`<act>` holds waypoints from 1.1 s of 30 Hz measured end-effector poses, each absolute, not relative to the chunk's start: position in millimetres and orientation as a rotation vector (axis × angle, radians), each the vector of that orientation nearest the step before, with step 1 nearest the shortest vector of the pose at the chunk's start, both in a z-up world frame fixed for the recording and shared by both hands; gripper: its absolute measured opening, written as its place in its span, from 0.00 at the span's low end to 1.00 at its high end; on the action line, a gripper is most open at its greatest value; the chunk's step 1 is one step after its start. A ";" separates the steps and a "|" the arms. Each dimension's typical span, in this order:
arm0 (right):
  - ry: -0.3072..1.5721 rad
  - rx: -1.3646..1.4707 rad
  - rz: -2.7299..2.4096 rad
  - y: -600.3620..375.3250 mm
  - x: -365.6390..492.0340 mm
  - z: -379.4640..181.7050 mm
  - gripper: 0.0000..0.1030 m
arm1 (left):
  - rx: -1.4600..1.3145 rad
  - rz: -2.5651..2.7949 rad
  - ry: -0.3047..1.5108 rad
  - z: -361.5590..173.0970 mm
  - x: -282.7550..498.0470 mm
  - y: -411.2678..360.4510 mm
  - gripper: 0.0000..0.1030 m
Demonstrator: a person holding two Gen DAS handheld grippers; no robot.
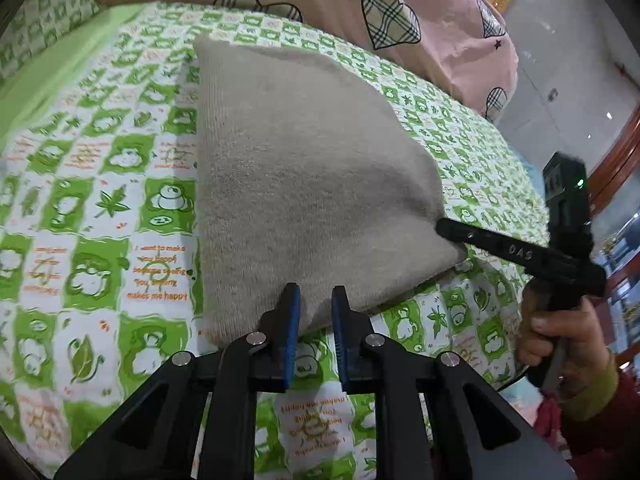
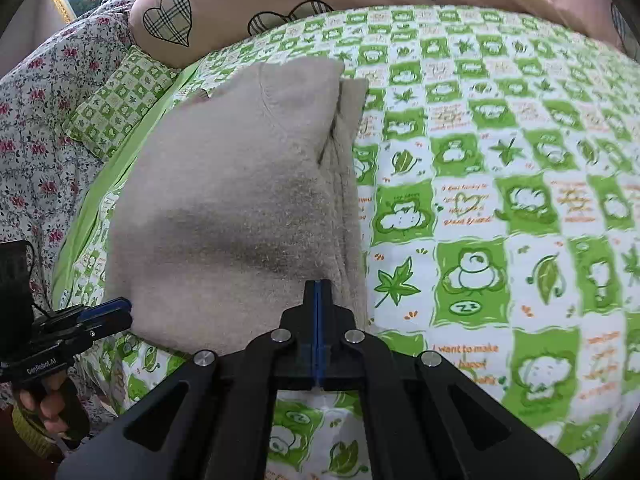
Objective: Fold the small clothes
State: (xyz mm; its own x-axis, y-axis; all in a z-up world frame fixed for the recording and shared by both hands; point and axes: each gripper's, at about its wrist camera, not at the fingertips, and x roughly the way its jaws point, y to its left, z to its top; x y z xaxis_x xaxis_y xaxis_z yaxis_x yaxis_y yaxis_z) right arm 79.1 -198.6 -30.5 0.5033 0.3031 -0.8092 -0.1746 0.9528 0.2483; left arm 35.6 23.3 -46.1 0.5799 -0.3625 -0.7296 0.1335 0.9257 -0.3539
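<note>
A folded grey knit garment (image 1: 288, 168) lies on the green-and-white patterned bedsheet (image 1: 100, 200). My left gripper (image 1: 316, 300) holds its near corner, the blue pads a little apart with the thick cloth bunched between them. In the left wrist view my right gripper (image 1: 442, 226) comes in from the right, its tip at the garment's right corner, where the cloth draws to a point. Seen from the right wrist, the right gripper (image 2: 317, 285) is shut, its tips pinching the garment (image 2: 240, 200) at its near right edge. The left gripper (image 2: 126, 308) grips the near left corner.
A pink quilt with plaid hearts (image 1: 340, 8) is heaped along the far side of the bed. A floral quilt (image 2: 36, 120) and a matching green pillow (image 2: 116, 108) lie at the left. Bare sheet (image 2: 500, 200) stretches to the garment's right. A hand (image 1: 560, 344) grips the right tool's handle.
</note>
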 end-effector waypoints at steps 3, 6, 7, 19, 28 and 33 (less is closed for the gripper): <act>0.975 0.113 0.285 -195.6 71.1 -14.1 0.03 | -0.260 -0.295 0.883 -35.1 25.5 24.7 0.22; 0.950 0.100 0.293 -192.8 64.8 -3.1 0.03 | -0.259 -0.284 0.863 -26.4 18.0 30.2 0.24; 0.947 0.106 0.311 -191.3 62.8 0.1 0.03 | -0.265 -0.286 0.854 -24.2 16.1 32.2 0.24; 1.025 0.096 0.278 -193.1 62.7 -18.2 0.03 | -0.278 -0.264 0.919 -42.0 22.0 35.9 0.28; 0.912 0.169 0.297 -202.8 57.8 25.6 0.41 | -0.260 -0.084 0.859 -10.3 8.3 50.9 0.63; 0.897 0.160 0.300 -196.7 67.4 33.5 0.41 | -0.219 -0.007 0.865 -0.8 9.9 54.6 0.63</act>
